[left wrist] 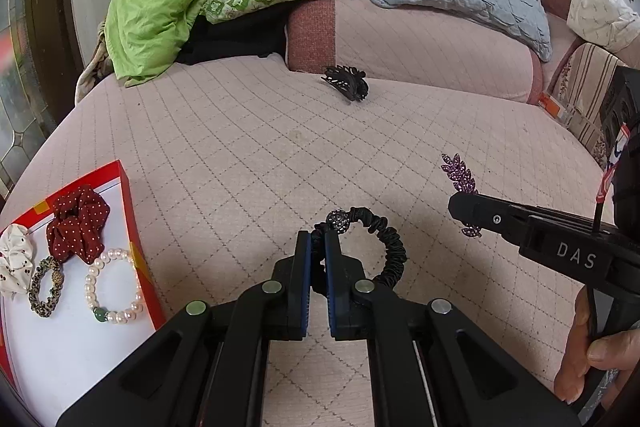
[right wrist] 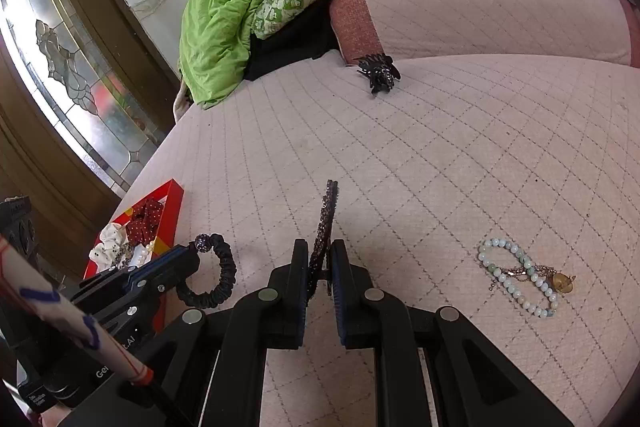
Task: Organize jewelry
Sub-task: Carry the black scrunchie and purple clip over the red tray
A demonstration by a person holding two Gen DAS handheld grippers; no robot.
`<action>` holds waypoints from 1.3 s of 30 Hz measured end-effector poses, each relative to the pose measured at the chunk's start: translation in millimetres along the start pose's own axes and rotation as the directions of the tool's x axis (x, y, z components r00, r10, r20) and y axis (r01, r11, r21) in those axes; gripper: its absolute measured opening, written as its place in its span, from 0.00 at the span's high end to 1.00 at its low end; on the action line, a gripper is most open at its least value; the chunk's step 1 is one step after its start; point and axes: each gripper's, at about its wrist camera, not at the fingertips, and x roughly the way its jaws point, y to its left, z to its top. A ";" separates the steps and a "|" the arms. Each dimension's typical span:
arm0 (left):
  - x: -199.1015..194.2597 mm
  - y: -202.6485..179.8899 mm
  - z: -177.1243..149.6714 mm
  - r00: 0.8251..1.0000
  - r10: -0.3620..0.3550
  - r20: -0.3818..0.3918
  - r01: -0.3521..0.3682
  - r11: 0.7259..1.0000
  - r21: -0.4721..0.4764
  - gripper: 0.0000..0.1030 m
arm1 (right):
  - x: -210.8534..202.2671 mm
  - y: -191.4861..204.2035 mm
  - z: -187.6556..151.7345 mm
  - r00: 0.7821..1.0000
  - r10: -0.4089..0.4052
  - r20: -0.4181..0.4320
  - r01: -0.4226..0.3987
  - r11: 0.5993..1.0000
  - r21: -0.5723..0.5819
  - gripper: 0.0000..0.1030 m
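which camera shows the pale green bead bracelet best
The right wrist view: the pale green bead bracelet lies in full sight on the pink quilted cover. The left wrist view does not show it at all.

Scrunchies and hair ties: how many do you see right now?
4. Three in the red tray: red polka-dot scrunchie, white scrunchie, leopard hair tie. The black hair tie is held in the left tongs. Others may be hidden.
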 end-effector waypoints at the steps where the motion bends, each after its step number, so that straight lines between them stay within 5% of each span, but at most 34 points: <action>1: -0.4 0.2 0.1 1.000 0.001 0.002 -0.001 1.000 -0.001 0.94 | -0.1 0.8 0.0 1.000 0.001 0.001 -0.001 1.000 -0.001 0.88; 39: -24.9 33.3 -3.7 0.998 0.039 0.048 -0.036 0.997 -0.064 0.94 | 4.6 40.1 -5.7 0.997 0.071 0.007 -0.071 0.993 -0.092 0.88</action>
